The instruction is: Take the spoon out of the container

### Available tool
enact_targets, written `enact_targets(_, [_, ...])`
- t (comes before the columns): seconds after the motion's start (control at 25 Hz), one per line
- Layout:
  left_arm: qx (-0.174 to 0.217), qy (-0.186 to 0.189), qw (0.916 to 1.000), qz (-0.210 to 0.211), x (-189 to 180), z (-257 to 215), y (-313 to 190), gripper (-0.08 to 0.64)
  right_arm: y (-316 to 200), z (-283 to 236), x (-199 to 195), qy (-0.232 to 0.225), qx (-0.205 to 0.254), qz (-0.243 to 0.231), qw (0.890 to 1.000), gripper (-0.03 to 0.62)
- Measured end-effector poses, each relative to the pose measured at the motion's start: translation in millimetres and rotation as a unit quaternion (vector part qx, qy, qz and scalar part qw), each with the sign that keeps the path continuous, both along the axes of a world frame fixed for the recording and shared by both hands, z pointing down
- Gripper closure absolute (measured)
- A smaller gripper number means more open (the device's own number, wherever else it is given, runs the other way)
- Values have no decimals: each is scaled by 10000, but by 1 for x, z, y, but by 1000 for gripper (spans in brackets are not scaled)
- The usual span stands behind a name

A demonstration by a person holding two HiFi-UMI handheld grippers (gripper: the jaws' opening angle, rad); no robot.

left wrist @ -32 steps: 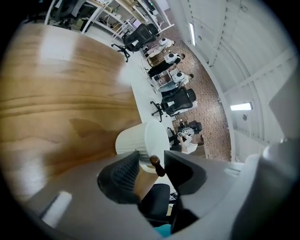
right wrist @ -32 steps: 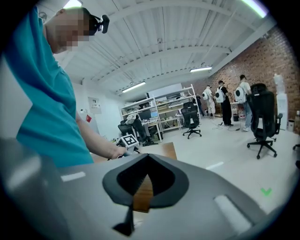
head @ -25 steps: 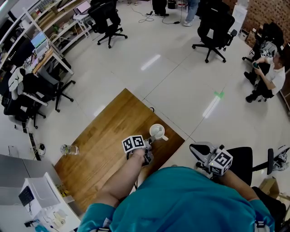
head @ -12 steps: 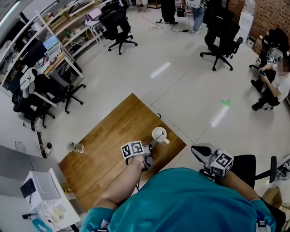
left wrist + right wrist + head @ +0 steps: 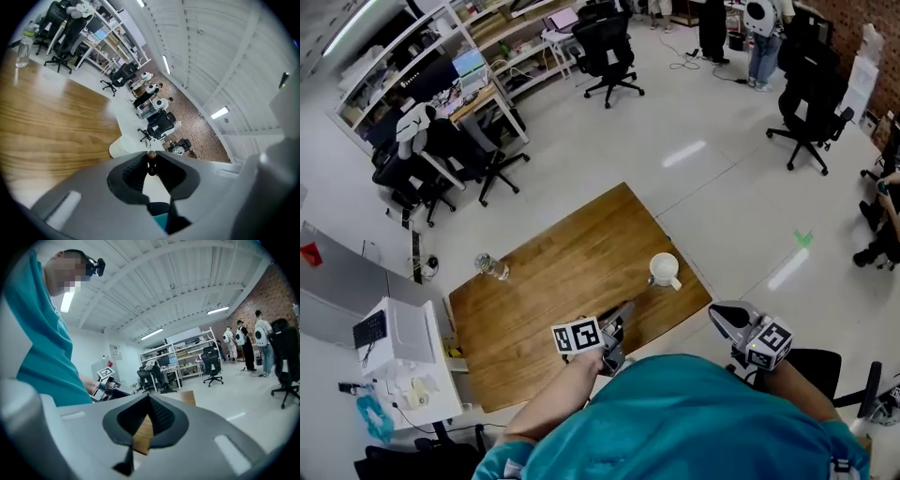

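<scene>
Left gripper view is showing my left gripper [image 5: 150, 160] nearly closed, its ribbed pads pressing on a thin dark stem with a small brown knob at the jaw tips. I am taking this to be the handle end of the spoon [image 5: 151, 155]. The bowl end is hiding from me, so I am only judging that its long axis is running roughly along my jaws. So the spoon is sitting in my grip and hanging over the wooden table [image 5: 56, 122], not standing in the container.

Just beyond my tips and a little to their left, the white cup [image 5: 123, 146] is standing upright on the table near its far edge, apart from the spoon. From the head camera it is lying ahead and to the right of this gripper [image 5: 622, 314], with bare wood between us.

My right gripper [image 5: 149, 398] is idling off the table's right edge with its jaws together and nothing between them, so setting the spoon down is falling to the left.
</scene>
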State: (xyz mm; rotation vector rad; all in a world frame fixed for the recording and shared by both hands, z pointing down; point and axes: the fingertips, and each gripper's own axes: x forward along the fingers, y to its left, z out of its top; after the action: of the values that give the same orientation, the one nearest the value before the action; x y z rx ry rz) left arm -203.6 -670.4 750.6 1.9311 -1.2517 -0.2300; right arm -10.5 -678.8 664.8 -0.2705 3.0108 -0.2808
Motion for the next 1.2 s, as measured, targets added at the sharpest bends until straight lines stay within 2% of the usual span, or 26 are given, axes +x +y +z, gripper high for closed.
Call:
enact_targets(0.2, [598, -545, 9967, -8, -9, -12, 88, 509, 71, 7, -25, 75, 6, -293, 9995, 591])
enact_targets(0.28, [766, -643, 9950, 31, -17, -15, 128, 509, 104, 11, -38, 26, 168, -394, 9991, 591])
enact_targets(0.48, [1217, -588, 9908, 112, -46, -39, 246, 509, 216, 7, -76, 154, 338, -472, 9982, 591])
enact_targets(0.6, [1303, -631, 9893, 166, -74, -53, 318, 509, 285, -5, -106, 120, 240, -483, 9985, 591])
enact_targets(0.72, [1411, -656, 9878, 48, -114, -59, 373, 509, 340, -11, -144, 188, 250, -588, 9978, 591])
enact_targets(0.8, [1506, -586, 9869, -18, -124, -59, 411, 509, 374, -17, -155, 215, 312, -650, 9972, 591])
enact_targets(1.0, [1633, -666, 9843, -33, -111, -63, 473, 509, 433, -37, -153, 140, 527, -801, 9953, 591])
enact_targets(1.2, [1878, -903, 9778, -236, -44, -78, 525, 509, 475, -30, -93, -26, 634, -1084, 9921, 591])
